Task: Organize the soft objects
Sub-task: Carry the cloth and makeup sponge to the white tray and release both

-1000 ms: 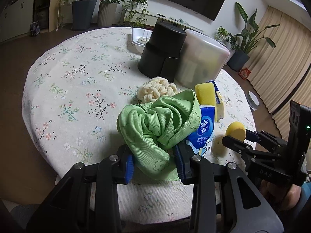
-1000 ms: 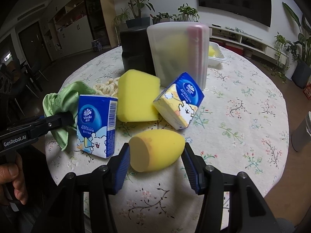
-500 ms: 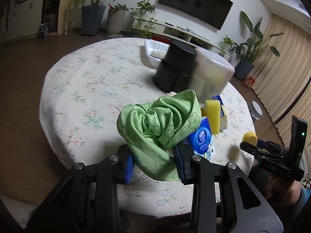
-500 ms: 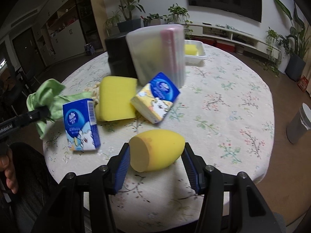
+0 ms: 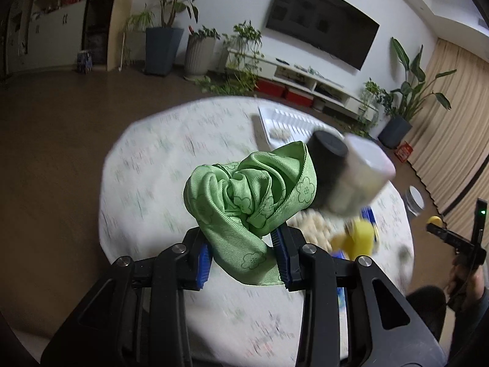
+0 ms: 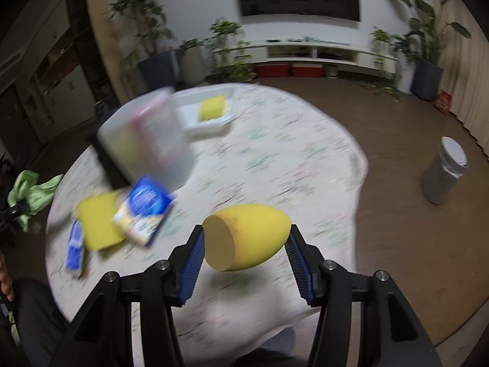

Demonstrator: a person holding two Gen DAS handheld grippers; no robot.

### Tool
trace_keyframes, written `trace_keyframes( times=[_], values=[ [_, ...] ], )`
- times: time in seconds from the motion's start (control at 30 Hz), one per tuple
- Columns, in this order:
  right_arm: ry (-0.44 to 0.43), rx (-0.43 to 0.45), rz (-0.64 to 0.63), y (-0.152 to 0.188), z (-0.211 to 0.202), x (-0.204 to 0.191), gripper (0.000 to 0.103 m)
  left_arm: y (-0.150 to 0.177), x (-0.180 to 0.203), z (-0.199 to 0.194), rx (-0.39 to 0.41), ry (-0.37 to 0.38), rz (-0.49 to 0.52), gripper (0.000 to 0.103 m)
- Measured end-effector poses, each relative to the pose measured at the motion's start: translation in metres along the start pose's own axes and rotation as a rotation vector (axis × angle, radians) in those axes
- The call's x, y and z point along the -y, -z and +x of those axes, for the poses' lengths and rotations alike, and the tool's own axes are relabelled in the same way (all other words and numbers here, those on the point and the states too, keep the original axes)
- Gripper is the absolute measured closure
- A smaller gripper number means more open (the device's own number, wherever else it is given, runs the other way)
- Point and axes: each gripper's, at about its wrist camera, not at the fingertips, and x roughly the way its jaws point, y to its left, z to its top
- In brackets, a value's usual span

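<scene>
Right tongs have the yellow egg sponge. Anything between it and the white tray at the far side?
Nothing visible on the direct line. The right tongs hold the egg-shaped sponge above bare tablecloth. The white tray lies ahead-left, already holding a yellow sponge. The translucent container stands left of that path.

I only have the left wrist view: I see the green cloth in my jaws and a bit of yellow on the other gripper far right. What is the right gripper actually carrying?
Observer: The right gripper is shut on a yellow egg-shaped sponge, flat cut end toward the left pad.
Operator: Is it off the table?
Observer: It looks lifted clear; the floral tablecloth shows beneath it.
Operator: My view of the white tray is blurred. Anything in it?
Observer: Yes, a yellow square sponge lies in the white tray at the far side.
Operator: And my cloth, seen from there?
Observer: The green cloth hangs bunched at the left edge, above the table's rim.
</scene>
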Motion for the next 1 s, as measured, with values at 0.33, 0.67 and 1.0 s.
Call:
trace_keyframes(
  times=[0.33,0.67,1.0],
  values=[
    [0.094,0.018,-0.009,-0.094,0.036,0.062,0.047,-0.101,0.021,0.065,-0.015,0.042,0.139,0.071],
    [-0.068,-0.004,-0.203,-0.222,0.125,-0.017,0.047,-0.180,0.084,0.188,-0.149,0.084,0.367,0.071],
    [-0.234,-0.191,-0.499,-0.254,0.236,-0.141,0.047,-0.182,0.120,0.279,-0.293,0.114,0.504,0.071]
  ],
)
